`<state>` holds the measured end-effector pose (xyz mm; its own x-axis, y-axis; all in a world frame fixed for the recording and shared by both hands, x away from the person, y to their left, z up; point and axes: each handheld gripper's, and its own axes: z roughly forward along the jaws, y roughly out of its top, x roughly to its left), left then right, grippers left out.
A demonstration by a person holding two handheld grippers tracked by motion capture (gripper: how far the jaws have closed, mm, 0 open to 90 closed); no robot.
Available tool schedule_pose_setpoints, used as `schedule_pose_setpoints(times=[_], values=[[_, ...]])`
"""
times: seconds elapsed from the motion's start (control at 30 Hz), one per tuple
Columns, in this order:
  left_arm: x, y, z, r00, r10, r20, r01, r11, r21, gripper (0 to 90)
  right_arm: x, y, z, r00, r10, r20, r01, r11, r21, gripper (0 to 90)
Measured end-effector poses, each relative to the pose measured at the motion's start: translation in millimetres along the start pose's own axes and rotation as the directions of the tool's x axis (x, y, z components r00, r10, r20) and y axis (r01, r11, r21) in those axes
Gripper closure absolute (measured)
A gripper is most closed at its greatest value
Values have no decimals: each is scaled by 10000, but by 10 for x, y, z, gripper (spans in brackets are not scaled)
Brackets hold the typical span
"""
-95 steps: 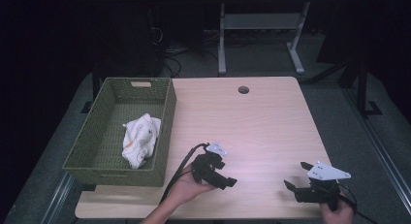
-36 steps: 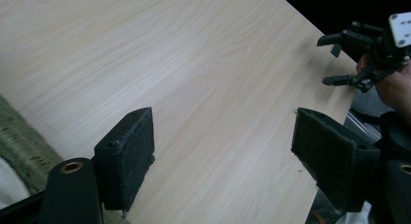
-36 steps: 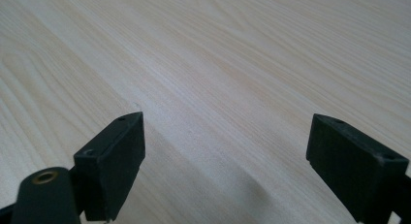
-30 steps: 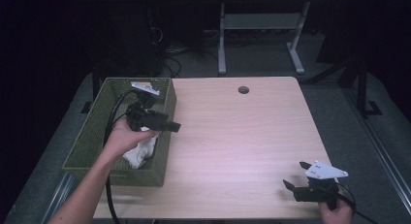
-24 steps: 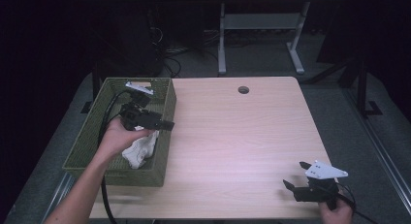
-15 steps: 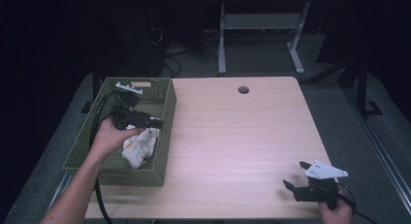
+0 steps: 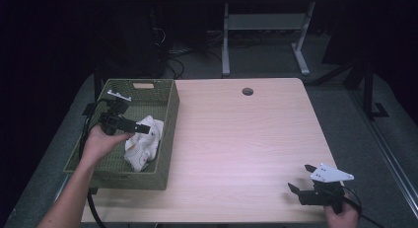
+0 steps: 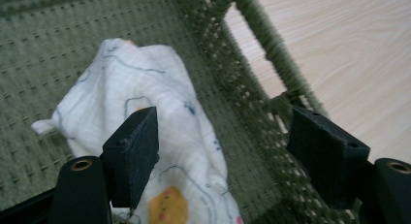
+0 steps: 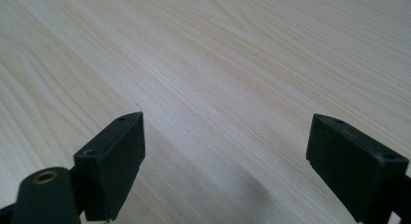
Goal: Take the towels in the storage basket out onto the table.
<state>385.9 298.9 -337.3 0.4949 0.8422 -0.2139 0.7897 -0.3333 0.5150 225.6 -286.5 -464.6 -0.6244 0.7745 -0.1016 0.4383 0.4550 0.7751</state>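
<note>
Inside green woven basket (image 7: 166,120), crumpled white printed cloth (image 7: 142,145).

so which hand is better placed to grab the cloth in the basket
Left. The left gripper is inside the green basket, fingers open right at the white cloth. The right gripper sits far off at the table's near right corner.

Dim room, dark at frame edges; evenly lit worktop (image 7: 246,134) mid-frame, soft shadows beneath. Slightly soft focus in left gripper view, blurred tongs (image 8: 228,153) at bottom; mild grain overall.
</note>
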Motion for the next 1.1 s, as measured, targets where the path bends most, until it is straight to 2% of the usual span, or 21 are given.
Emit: schedule_pose_setpoints(times=[0.13, 0.23, 0.33, 0.37, 0.47, 0.53, 0.6, 0.7, 0.77, 0.8, 0.87, 0.93, 1.0, 1.1], values=[[53, -39, 56, 9994, -57, -334, 69, 9994, 330, 271, 2, -1, 3, 10000, -3, -9, 3, 10000, -2, 135], [82, -70, 111, 9990, -169, -422, 193, 9982, 576, 278, 0, -3, -4, 10000, 16, -4, -16, 10000, 18, 135], [96, -87, 155, 9982, -50, -606, 99, 9965, 825, 291, 1, -1, 3, 10000, 7, -6, -6, 10000, 19, 135], [102, -107, 205, 9958, 28, -915, 63, 9951, 982, 292, 2, 0, 5, 10000, -8, -14, 8, 10000, 34, 135], [115, -126, 263, 9952, -25, -977, 141, 9929, 1179, 306, 0, -2, 2, 10000, -22, -12, 22, 10000, 23, 135], [126, -153, 354, 9952, 9, -975, 139, 9884, 1510, 312, -2, -4, -4, 10000, 15, -2, -15, 10000, 21, 135], [118, -172, 438, 9931, 206, -1158, 23, 9809, 1944, 316, -2, -4, -2, 10000, 19, -1, -19, 10000, 30, 135], [121, -180, 470, 9924, 191, -1212, 62, 9787, 2053, 329, -1, -2, 4, 10000, -5, -8, 5, 10000, 27, 135], [131, -194, 516, 9879, 171, -1539, 194, 9723, 2331, 337, 0, -4, -1, 10000, 6, -11, -6, 10000, 29, 135], [148, -202, 536, 9849, 340, -1698, 97, 9683, 2498, 340, -1, -5, -5, 10000, 5, -6, -5, 10000, 20, 135], [182, -225, 558, 9862, 106, -1652, 328, 9656, 2579, 347, -3, -6, -11, 10000, 18, -19, -18, 10000, -5, 135], [206, -239, 564, 9856, 64, -1687, 387, 9642, 2623, 369, -3, -7, -11, 10000, 20, -20, -20, 10000, -10, 135], [230, -249, 572, 9826, 115, -1853, 415, 9591, 2799, 408, -3, -5, -6, 10000, 18, -19, -18, 10000, 13, 135], [257, -258, 585, 9846, 24, -1751, 484, 9572, 2853, 464, -1, -5, -5, 10000, 9, -16, -9, 10000, 21, 135]])
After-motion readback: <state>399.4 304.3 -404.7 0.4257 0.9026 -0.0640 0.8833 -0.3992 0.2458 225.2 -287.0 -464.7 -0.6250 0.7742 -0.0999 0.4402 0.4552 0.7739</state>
